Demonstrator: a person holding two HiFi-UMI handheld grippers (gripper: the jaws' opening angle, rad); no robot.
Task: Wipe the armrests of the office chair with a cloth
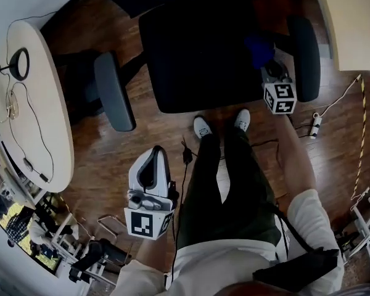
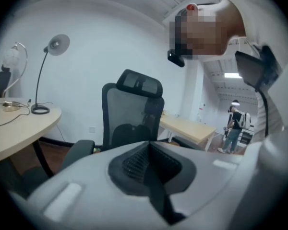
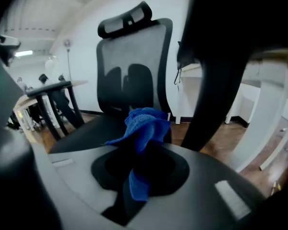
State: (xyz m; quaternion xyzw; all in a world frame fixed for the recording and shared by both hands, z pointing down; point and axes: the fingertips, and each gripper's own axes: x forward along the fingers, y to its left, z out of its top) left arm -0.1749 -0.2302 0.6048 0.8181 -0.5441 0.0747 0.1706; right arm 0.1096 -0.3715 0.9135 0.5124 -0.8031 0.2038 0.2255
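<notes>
**An office with desks and a mesh chair**

I stand in an office. In front of me is a black office chair (image 2: 132, 114) with a mesh back, a headrest and padded armrests. At my left there is a pale desk (image 1: 46, 97) with a rounded edge, and a desk lamp (image 2: 59, 42) and thin cables (image 1: 28, 163) are on it. A second long table (image 2: 189, 128) stands near the white wall (image 2: 96, 51). The floor (image 1: 142, 159) is of dark wooden boards. Farther back I see a strip light (image 2: 233, 75) on the ceiling and a person (image 2: 234, 126) standing.
</notes>
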